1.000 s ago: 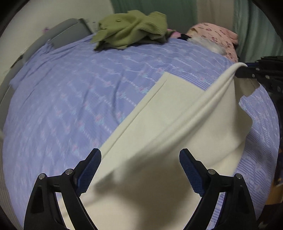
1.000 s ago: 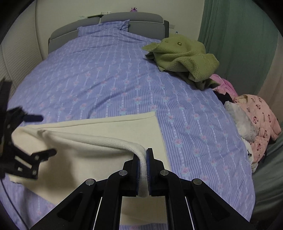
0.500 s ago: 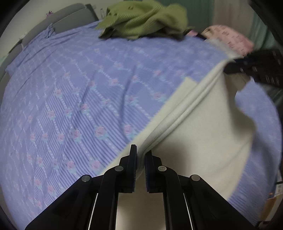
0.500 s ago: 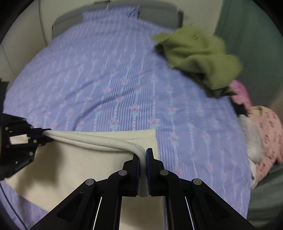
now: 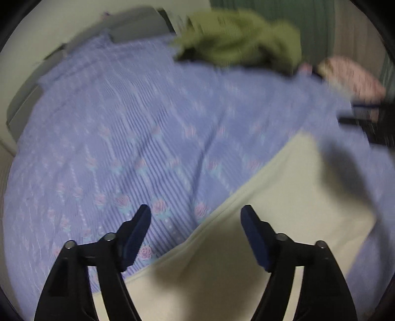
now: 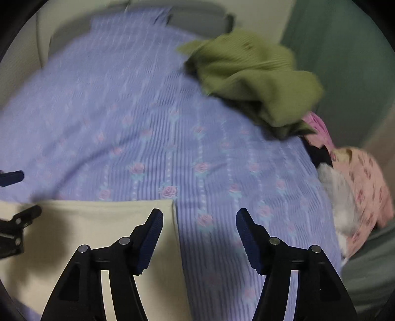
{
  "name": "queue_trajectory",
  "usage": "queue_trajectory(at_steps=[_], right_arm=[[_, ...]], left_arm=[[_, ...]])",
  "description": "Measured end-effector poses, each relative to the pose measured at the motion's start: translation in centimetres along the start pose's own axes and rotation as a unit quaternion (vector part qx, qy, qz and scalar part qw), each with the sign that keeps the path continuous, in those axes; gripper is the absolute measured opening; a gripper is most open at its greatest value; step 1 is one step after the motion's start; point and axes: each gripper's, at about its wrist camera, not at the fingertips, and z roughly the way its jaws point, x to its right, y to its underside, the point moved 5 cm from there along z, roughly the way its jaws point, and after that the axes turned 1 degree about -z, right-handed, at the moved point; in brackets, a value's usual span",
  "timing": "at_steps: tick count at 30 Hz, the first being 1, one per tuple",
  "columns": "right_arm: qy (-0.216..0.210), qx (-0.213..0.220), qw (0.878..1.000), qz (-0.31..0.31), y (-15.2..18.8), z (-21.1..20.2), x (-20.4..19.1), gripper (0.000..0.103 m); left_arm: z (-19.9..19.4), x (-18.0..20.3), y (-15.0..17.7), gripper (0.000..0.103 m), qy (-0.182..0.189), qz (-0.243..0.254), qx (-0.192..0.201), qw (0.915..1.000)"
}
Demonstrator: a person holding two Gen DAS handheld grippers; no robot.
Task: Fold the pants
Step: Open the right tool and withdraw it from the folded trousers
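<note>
The cream pants [image 5: 284,210] lie flat on the purple flowered bedspread [image 5: 135,128], folded over themselves. My left gripper [image 5: 196,212] hovers over their upper edge; its jaws are opening and nothing is pinched between them. In the right wrist view the pants [image 6: 98,222] fill the lower left, their corner just left of my right gripper [image 6: 199,216]. Its jaws are opening too, with only bedspread [image 6: 148,123] seen between them. The other gripper shows at each view's edge: the right gripper [image 5: 370,121] and the left gripper [image 6: 14,217].
A crumpled green garment [image 6: 254,79] lies at the far right of the bed, with pink clothes [image 6: 363,182] and a white item beside it near the edge. A grey headboard [image 6: 197,17] and a green curtain [image 6: 345,61] close off the back.
Both grippers carried the raised pants edge across, laid it down and let go. The pants now lie flat and both pairs of jaws stand apart.
</note>
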Motion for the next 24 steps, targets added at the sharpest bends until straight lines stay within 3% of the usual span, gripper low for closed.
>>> queue_trajectory(at_steps=[3,5,8,11,19,20,21,24], right_arm=[[-0.048,0.001,0.998,0.047,4.7,-3.8,2.2,0.062],[-0.050,-0.017,0.997,0.055,8.3,-4.8,2.5,0.062],[-0.068,-0.043,0.995,0.052,13.8,-5.0,1.8,0.058],[-0.094,-0.081,0.990,0.074,18.1,-4.1,1.0,0.045],[-0.148,-0.087,0.975,0.141,19.0,-2.2,0.6,0.039],[-0.152,-0.087,0.974,0.143,18.9,-1.9,0.6,0.036],[-0.147,-0.095,0.975,0.138,18.9,-1.5,0.6,0.010],[-0.136,-0.100,0.977,0.132,18.7,-1.4,1.1,0.007]], left_arm=[[-3.5,1.2,1.4,0.079,0.008,-0.012,0.024,0.9996],[-5.0,2.4,3.4,0.080,-0.003,0.000,0.028,0.9996],[-6.1,5.1,6.5,0.080,-0.004,0.018,0.015,0.9997],[-6.2,7.8,9.5,0.080,0.017,0.014,-0.010,0.9997],[-6.9,9.5,12.9,0.080,0.010,-0.038,-0.044,0.9983],[-7.2,9.4,13.1,0.080,0.006,-0.047,-0.044,0.9979],[-7.4,9.2,13.3,0.080,0.002,-0.056,-0.046,0.9974],[-8.1,8.8,13.6,0.079,-0.002,-0.076,-0.049,0.9959]])
